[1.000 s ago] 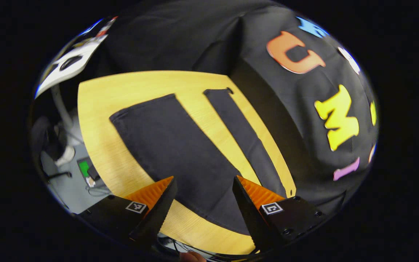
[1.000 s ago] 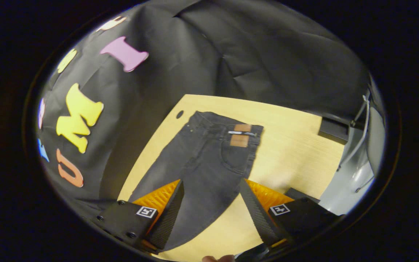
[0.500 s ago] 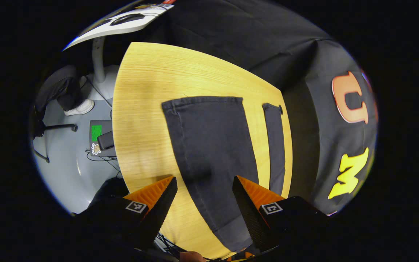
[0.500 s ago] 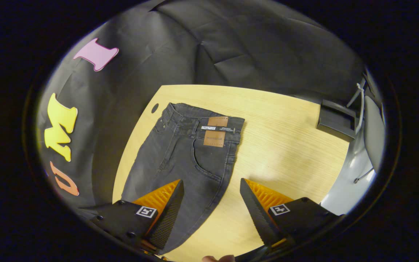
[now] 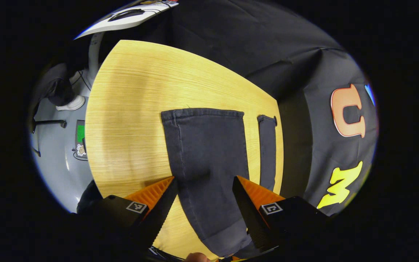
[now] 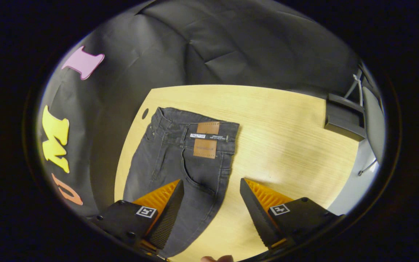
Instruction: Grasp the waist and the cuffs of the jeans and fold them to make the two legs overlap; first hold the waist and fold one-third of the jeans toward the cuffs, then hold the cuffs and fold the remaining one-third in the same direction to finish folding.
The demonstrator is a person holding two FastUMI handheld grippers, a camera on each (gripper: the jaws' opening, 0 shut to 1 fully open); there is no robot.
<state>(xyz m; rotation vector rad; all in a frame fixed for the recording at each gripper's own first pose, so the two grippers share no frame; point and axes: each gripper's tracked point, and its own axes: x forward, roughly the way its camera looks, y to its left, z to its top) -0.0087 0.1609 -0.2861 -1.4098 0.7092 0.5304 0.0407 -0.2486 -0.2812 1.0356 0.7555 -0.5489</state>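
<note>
Dark grey jeans lie flat on the wooden table. In the left gripper view the near leg (image 5: pixel 209 160) runs up to its cuff (image 5: pixel 202 112), and the far leg (image 5: pixel 267 149) lies apart beside it near the table's right edge. My left gripper (image 5: pixel 204 198) hovers open above the near leg. In the right gripper view the waist (image 6: pixel 195 125) with a brown leather patch (image 6: pixel 206 143) lies ahead. My right gripper (image 6: pixel 211 202) hangs open above the hip and thigh area, holding nothing.
The round wooden table (image 5: pixel 136 109) has bare wood left of the legs, and bare table (image 6: pixel 286 138) lies right of the waist. A small hole (image 6: pixel 145 113) sits near the table edge by the waist. A dark box (image 6: pixel 342 116) and grey floor (image 5: pixel 55 153) lie beyond.
Both views have swung so the jeans line up more squarely ahead. The left gripper has centred over the near leg; the right has turned toward the waist. Both stay open.
</note>
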